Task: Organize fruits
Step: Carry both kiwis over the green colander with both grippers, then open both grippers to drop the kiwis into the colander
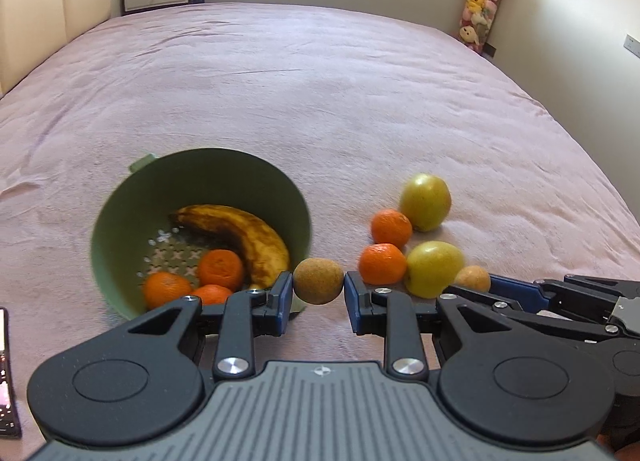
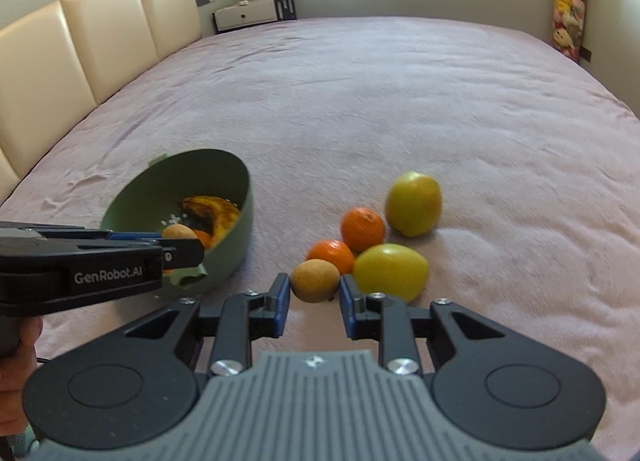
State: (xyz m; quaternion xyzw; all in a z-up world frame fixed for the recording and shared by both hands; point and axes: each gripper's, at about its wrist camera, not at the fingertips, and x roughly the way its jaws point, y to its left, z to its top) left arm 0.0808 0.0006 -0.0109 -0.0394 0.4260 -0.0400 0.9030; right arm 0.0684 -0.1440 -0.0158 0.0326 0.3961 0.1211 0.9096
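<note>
Green colander bowl (image 1: pixel 120 221), perforated base, tilted on the bed: holds one brown-spotted banana (image 1: pixel 248 237) and three tangerines (image 1: pixel 221 269). Two small round tan fruits, each held off the cover: one (image 1: pixel 319 281), another (image 2: pixel 315 281). On the cover, clustered: two tangerines (image 2: pixel 362 229), two yellow-green apples (image 2: pixel 414 203).

Each black tool (image 1: pixel 319 293) has blue finger pads (image 2: pixel 283 293), silver screws, and a ribbed grey top.

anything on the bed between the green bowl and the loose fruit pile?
Right wrist view: only bare pink bedspread between the green bowl and the fruit pile.
</note>
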